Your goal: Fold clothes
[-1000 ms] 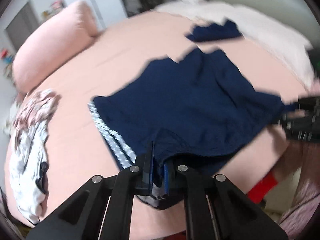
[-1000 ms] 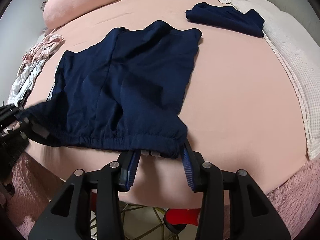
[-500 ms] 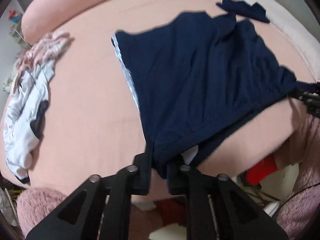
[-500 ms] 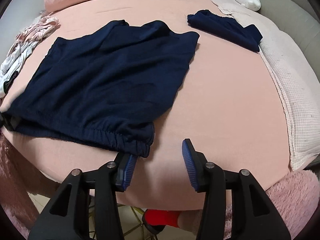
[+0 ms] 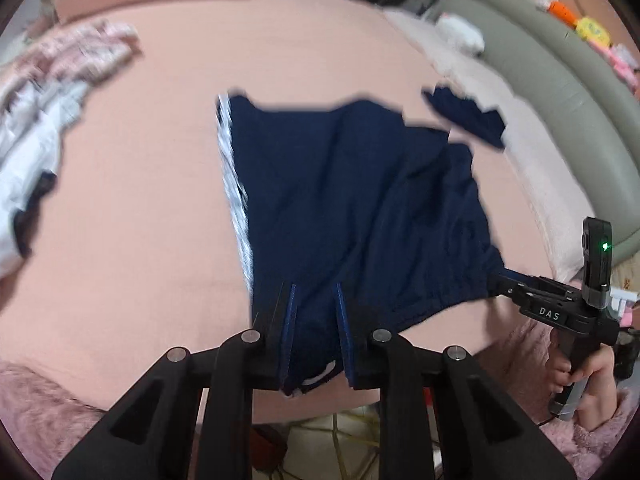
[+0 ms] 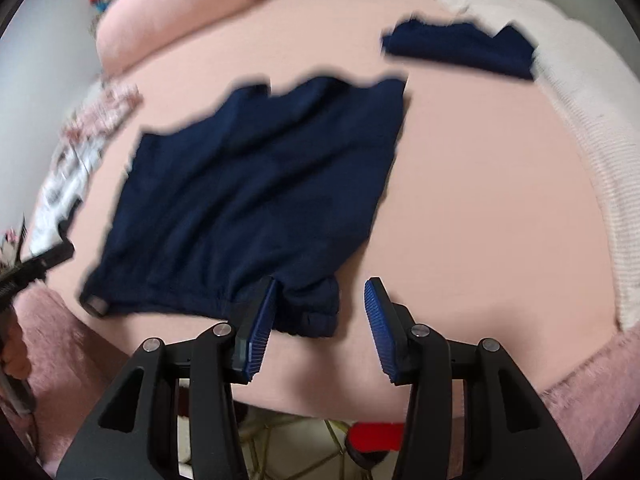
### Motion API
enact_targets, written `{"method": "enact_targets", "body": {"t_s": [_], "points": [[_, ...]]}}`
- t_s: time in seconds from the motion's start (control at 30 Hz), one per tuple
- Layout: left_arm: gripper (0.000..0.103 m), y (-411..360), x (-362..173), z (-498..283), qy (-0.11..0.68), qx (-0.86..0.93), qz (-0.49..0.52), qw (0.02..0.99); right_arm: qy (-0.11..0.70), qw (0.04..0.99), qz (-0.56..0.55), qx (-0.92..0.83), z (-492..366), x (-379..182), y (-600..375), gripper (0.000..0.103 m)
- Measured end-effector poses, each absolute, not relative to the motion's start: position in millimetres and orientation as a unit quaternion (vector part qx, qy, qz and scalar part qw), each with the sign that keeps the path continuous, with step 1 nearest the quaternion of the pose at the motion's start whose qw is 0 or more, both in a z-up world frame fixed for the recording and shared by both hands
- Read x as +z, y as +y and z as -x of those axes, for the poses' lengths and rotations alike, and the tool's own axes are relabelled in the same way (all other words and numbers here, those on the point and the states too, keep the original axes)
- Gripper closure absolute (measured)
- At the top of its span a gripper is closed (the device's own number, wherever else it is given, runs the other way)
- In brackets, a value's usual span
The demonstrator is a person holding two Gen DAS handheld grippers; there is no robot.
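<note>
Navy shorts (image 6: pixel 256 196) spread flat on the pink bed (image 6: pixel 480 208), waistband toward the near edge, a white side stripe (image 5: pixel 234 188) along the left hem. Left waistband corner between the fingers of the left tongs (image 5: pixel 314 312), blue pads parted a little with the cloth slack between them: released, not pinching. Right waistband corner bunched just beside the inner finger of the right tongs (image 6: pixel 320 312), which gape wide and grasp nothing; outer finger well clear of the cloth, over bare sheet.

From the left wrist view, right tongs (image 5: pixel 500 280) touching the far waistband corner at its tip, handle gripped by a hand (image 5: pixel 576 380) in a fuzzy pink sleeve (image 5: pixel 592 440). From the right wrist view, only a blurred black edge of the left tongs at the left border.

Farther out on the bed: a second navy garment (image 6: pixel 460 50) folded small, well apart near the far right; a heap of white and pink patterned clothes (image 5: pixel 52 120) at the left; a long pink bolster pillow (image 6: pixel 172 20) at the head; a pale quilted blanket (image 6: pixel 580 140) along the right side. Grey-green padded bed frame (image 5: pixel 560 92) beyond the blanket, a white soft toy (image 5: pixel 460 34) resting on it. Pink fuzzy fabric (image 6: pixel 580 400) along the near bed edge, something red (image 6: pixel 376 436) on the floor beneath.

Readable lettering: "DAS" in white on the body of the right tongs. A green light (image 5: pixel 605 245) glowing on the small black unit mounted above it.
</note>
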State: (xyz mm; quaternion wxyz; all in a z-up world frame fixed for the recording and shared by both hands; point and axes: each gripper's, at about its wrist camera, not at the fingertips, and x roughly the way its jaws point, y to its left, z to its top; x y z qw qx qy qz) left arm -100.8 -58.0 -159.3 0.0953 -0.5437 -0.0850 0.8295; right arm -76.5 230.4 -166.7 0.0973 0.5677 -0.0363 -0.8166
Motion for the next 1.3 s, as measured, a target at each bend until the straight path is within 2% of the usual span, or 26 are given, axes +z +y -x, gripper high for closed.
{"method": "enact_targets", "body": {"t_s": [0.07,0.1,0.13,0.2,0.33,0.4,0.43,0.53,0.57,0.6,0.63,0.67,0.77,0.93,0.97,1.0,1.07,1.13,1.17,1.2,1.23,1.3], "points": [[0.082,-51.7,-178.9,97.9,-0.052,0.814,0.575,0.064,-0.048,0.099,-0.567,-0.816,75.9,-165.5,234.8,0.058],[0.078,-54.0,-184.5,96.0,-0.045,0.809,0.584,0.049,-0.053,0.099,-0.564,-0.818,73.7,-162.8,238.2,0.058],[0.078,-60.1,-185.6,92.5,-0.06,0.808,0.584,0.044,-0.059,0.099,-0.561,-0.82,71.6,-160.0,241.5,0.057],[0.078,-72.0,-183.3,87.2,-0.095,0.807,0.582,0.04,-0.069,0.098,-0.556,-0.823,67.3,-154.5,248.2,0.047],[0.073,-94.2,-174.3,78.4,-0.187,0.804,0.561,0.055,-0.09,0.097,-0.544,-0.829,58.6,-143.5,261.6,0.047],[0.064,-102.7,-178.3,77.6,-0.225,0.796,0.558,0.063,-0.107,0.105,-0.538,-0.829,55.8,-140.1,262.4,0.047],[0.064,-105.3,-183.1,78.1,-0.24,0.79,0.561,0.067,-0.113,0.11,-0.538,-0.828,57.6,-140.9,261.1,0.047],[0.064,-99.0,-195.3,77.4,-0.236,0.78,0.575,0.076,-0.095,0.113,-0.562,-0.814,66.2,-158.6,243.3,0.047],[0.064,-94.5,-196.3,76.9,-0.225,0.782,0.576,0.077,-0.079,0.109,-0.561,-0.817,65.7,-159.7,239.7,0.053],[0.064,-89.2,-194.3,76.7,-0.208,0.787,0.576,0.078,-0.062,0.114,-0.557,-0.821,63.0,-156.7,234.8,0.069],[0.064,-83.8,-192.3,76.6,-0.19,0.791,0.576,0.08,-0.045,0.107,-0.555,-0.824,61.6,-155.3,232.1,0.078],[0.064,-79.7,-190.8,76.3,-0.177,0.794,0.576,0.082,-0.027,0.096,-0.553,-0.827,60.6,-154.4,229.8,0.082],[0.061,-79.2,-192.0,74.0,-0.183,0.793,0.574,0.094,-0.001,0.054,-0.544,-0.837,58.0,-151.7,233.8,0.08],[0.055,-79.8,-195.0,73.4,-0.199,0.786,0.572,0.125,-0.072,0.069,-0.525,-0.845,46.7,-137.8,254.3,0.07],[0.055,-79.4,-196.2,73.1,-0.204,0.784,0.571,0.135,-0.084,0.084,-0.524,-0.843,41.6,-135.4,254.1,0.064],[0.055,-73.9,-197.9,73.8,-0.2,0.784,0.571,0.138,-0.092,0.103,-0.527,-0.839,40.6,-135.7,251.6,0.062],[0.056,-61.6,-198.7,75.9,-0.166,0.792,0.573,0.128,-0.075,0.119,-0.535,-0.833,38.3,-143.2,236.6,0.059],[0.066,-53.8,-196.7,77.3,-0.145,0.801,0.569,0.12,-0.029,0.11,-0.544,-0.832,43.0,-152.2,222.4,0.061],[0.076,-52.2,-194.5,76.9,-0.141,0.804,0.565,0.119,-0.016,0.111,-0.544,-0.832,42.8,-155.0,216.9,0.064],[0.085,-53.6,-190.4,76.0,-0.151,0.805,0.56,0.123,-0.02,0.123,-0.543,-0.83,42.0,-151.9,214.2,0.081],[0.085,-55.4,-185.5,74.5,-0.16,0.807,0.554,0.126,-0.027,0.138,-0.541,-0.829,41.1,-147.6,212.0,0.088],[0.086,-61.6,-169.7,67.3,-0.173,0.818,0.534,0.129,-0.058,0.171,-0.528,-0.83,34.6,-131.2,212.4,0.088]]}}
